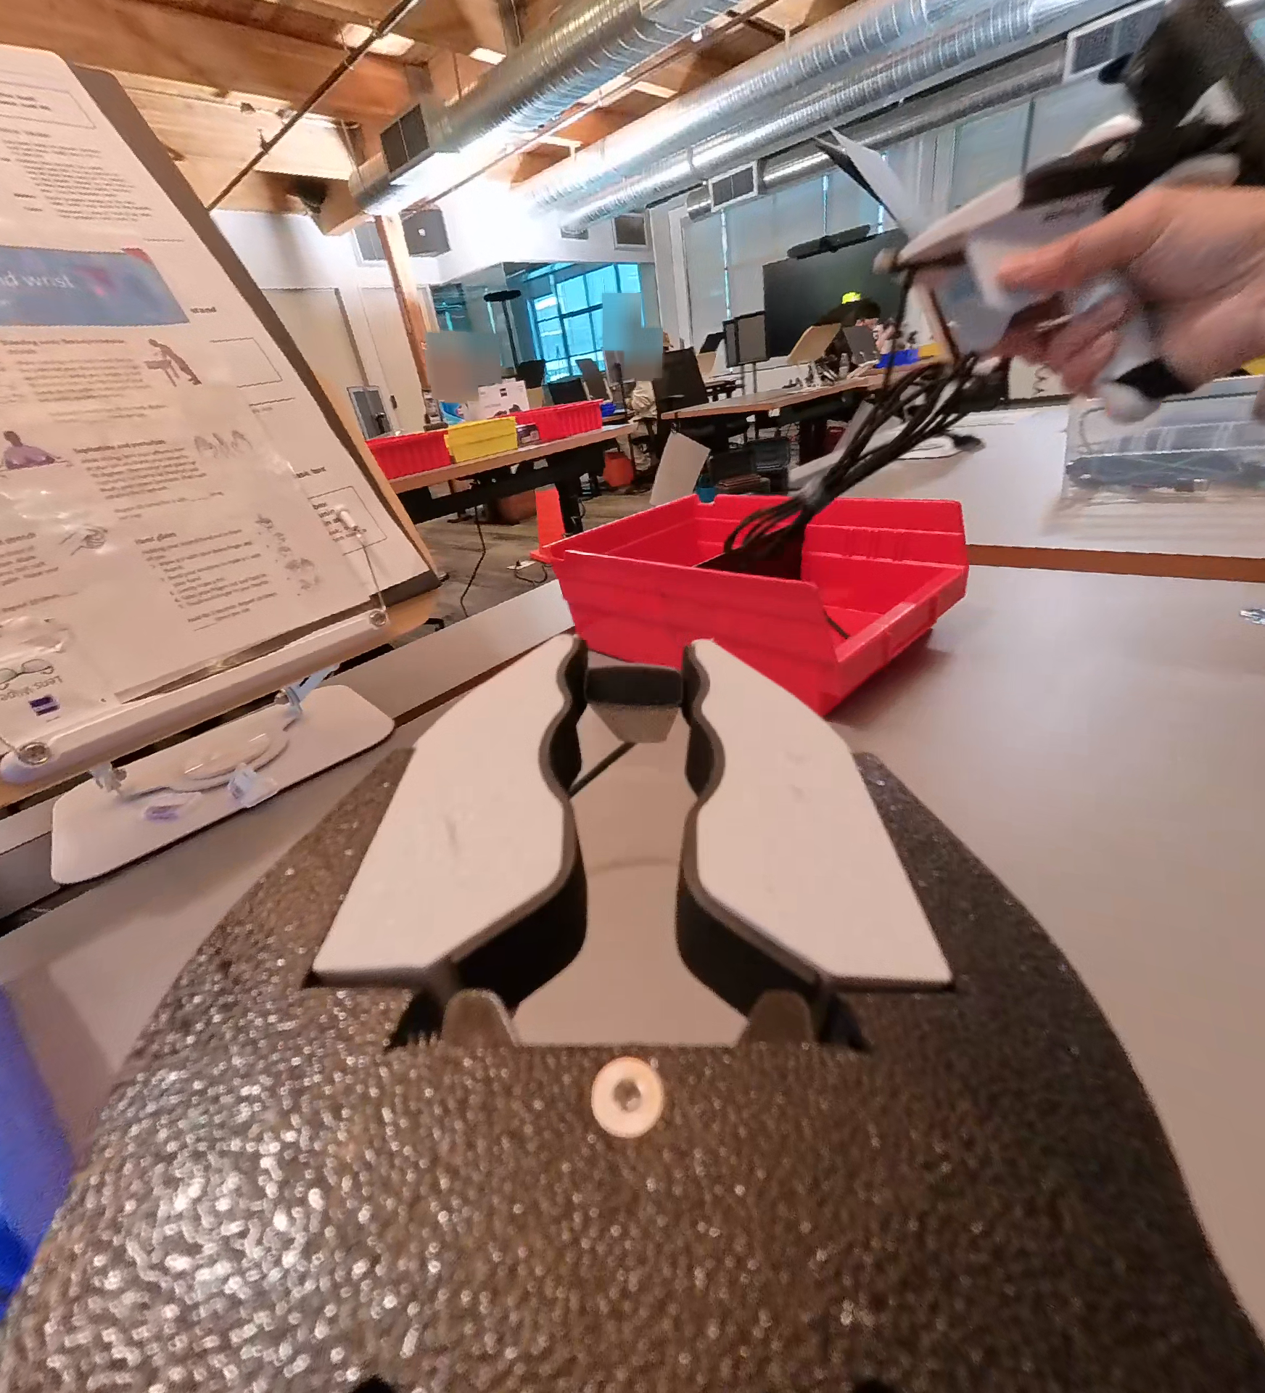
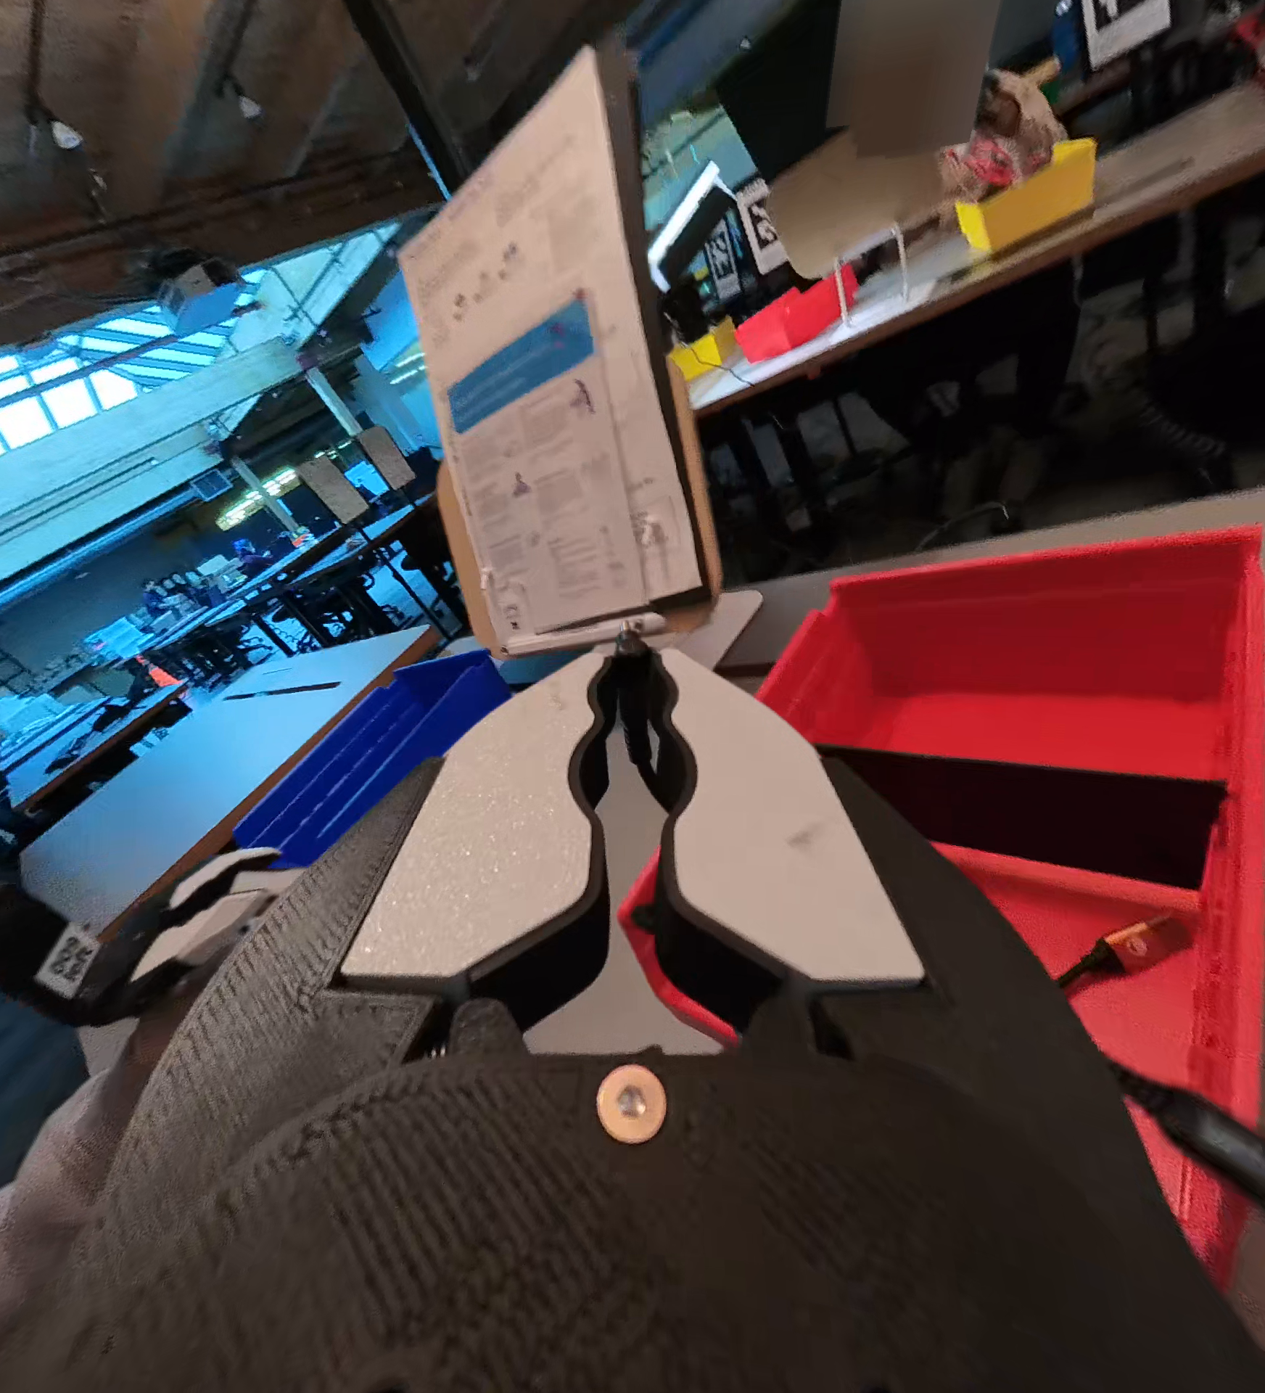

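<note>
My left gripper (image 1: 629, 678) is shut on a small black and grey block (image 1: 629, 705) with a thin black wire trailing under it, low over the grey table (image 1: 1066, 829). A red bin (image 1: 690, 610) stands just beyond it. My right gripper (image 2: 633, 678) is shut on a black cable bundle (image 2: 633, 731). In the left wrist view a hand holds the right gripper (image 1: 916, 301) above the bin, and the cable bundle (image 1: 863, 445) hangs down into it. The red bin (image 2: 1247, 754) has a black divider (image 2: 1029, 814), and an orange-tipped connector (image 2: 1119, 946) lies in its near compartment.
A document stand (image 1: 124, 414) with a printed sheet stands at the left, also seen in the right wrist view (image 2: 562, 452). A blue bin (image 2: 388, 746) sits left of the red one. A clear plastic bag (image 1: 1187, 460) lies at the far right. Other desks with bins stand behind. The grippers' ends are close to 35 centimetres from one another. My left tips are about 45 centimetres from the orange-tipped connector (image 2: 1119, 946), my right tips only 25 centimetres.
</note>
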The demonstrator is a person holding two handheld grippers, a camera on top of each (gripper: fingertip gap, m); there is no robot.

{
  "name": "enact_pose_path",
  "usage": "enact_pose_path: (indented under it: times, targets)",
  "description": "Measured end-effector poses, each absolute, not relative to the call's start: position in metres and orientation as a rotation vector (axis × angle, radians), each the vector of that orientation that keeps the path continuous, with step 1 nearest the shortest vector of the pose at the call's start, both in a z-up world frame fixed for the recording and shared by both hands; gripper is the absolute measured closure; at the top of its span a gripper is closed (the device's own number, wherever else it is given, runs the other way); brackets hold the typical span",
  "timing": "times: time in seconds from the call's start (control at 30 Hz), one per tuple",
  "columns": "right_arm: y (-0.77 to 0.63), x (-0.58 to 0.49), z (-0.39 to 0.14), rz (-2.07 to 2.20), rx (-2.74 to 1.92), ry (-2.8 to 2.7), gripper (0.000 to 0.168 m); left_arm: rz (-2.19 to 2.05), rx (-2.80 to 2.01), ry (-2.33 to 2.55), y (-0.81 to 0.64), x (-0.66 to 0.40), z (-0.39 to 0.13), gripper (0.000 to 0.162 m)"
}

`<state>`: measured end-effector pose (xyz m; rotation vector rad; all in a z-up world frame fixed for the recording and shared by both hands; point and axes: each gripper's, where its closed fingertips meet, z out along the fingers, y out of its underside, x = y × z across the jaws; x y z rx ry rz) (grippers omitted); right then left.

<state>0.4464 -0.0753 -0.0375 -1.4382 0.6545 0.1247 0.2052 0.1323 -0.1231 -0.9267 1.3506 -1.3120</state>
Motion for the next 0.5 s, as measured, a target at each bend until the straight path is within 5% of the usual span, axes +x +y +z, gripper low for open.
enact_pose_path:
  times: [0.27,0.5]
  targets:
    - [-0.060,0.499,-0.124,0.095,-1.563,0.799,0.160,-1.344,-0.874,1.421,0.117,0.203,-0.120,0.138]
    - [-0.083,0.519,-0.185,-0.369,-2.208,0.766,0.124,-1.363,-0.876,1.443,0.114,0.204,-0.122,0.138]
